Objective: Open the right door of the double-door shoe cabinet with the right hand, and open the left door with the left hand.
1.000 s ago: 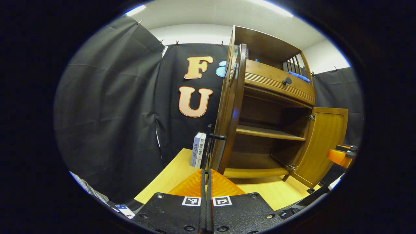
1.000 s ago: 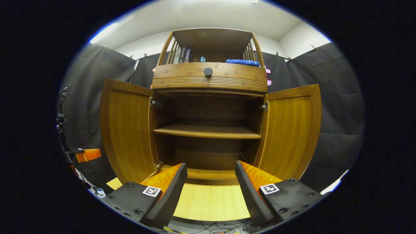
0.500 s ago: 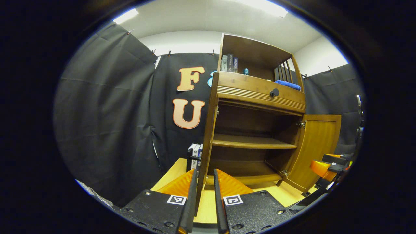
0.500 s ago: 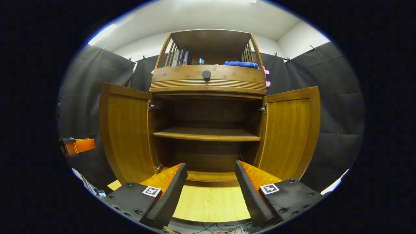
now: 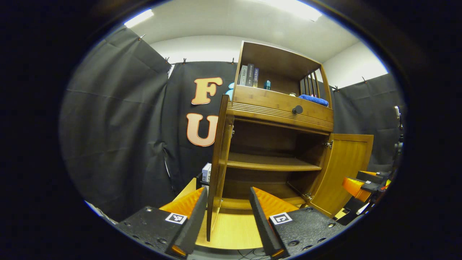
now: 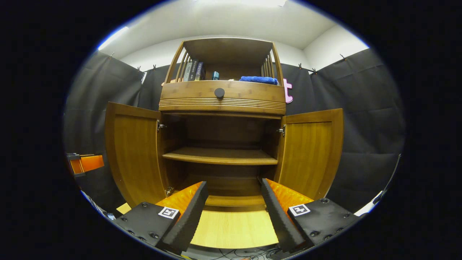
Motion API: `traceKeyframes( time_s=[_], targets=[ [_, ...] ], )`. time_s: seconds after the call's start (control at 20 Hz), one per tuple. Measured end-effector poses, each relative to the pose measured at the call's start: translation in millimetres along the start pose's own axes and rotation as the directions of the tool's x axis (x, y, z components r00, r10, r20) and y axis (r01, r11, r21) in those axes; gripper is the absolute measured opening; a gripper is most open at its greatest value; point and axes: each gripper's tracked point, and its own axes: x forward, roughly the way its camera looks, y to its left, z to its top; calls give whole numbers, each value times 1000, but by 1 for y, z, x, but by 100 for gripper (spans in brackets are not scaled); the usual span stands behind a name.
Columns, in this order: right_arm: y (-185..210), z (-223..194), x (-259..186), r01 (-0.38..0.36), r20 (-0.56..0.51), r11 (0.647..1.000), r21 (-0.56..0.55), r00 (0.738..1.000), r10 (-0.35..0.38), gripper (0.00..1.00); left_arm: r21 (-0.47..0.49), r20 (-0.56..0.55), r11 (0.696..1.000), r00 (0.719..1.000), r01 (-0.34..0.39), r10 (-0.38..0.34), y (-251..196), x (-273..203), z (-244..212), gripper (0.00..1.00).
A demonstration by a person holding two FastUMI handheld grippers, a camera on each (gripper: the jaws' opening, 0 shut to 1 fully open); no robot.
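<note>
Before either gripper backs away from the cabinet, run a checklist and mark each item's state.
1. Left door swung wide open: ok.
2. Right door swung wide open: ok.
3. Left gripper open, its fingers either side of the left door's edge and apart from it: ok.
4. Right gripper open, holding nothing: ok.
5. Middle shelf bare: ok.
6. Room behind the grippers to back away: cannot tell.
</note>
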Motion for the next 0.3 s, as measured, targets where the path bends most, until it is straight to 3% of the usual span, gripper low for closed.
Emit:
traceKeyframes(
  time_s=[0.15, 0.2, 0.3],
  targets=[
    [-1, -4, -1, 2, -6, 1000, 6, 1000, -2, 89, 7, -4, 1000, 1000, 11, -11, -3, 2, -3, 89],
    [-3, -4, -1, 6, -6, 1000, 9, 1000, -6, 89, 13, -2, 1000, 1000, 10, -10, -2, 3, -2, 79],
    [-4, -4, 0, 10, -5, 1000, 11, 1000, -10, 89, 16, 3, 1000, 1000, 10, -10, -2, 2, -1, 79]
  ],
)
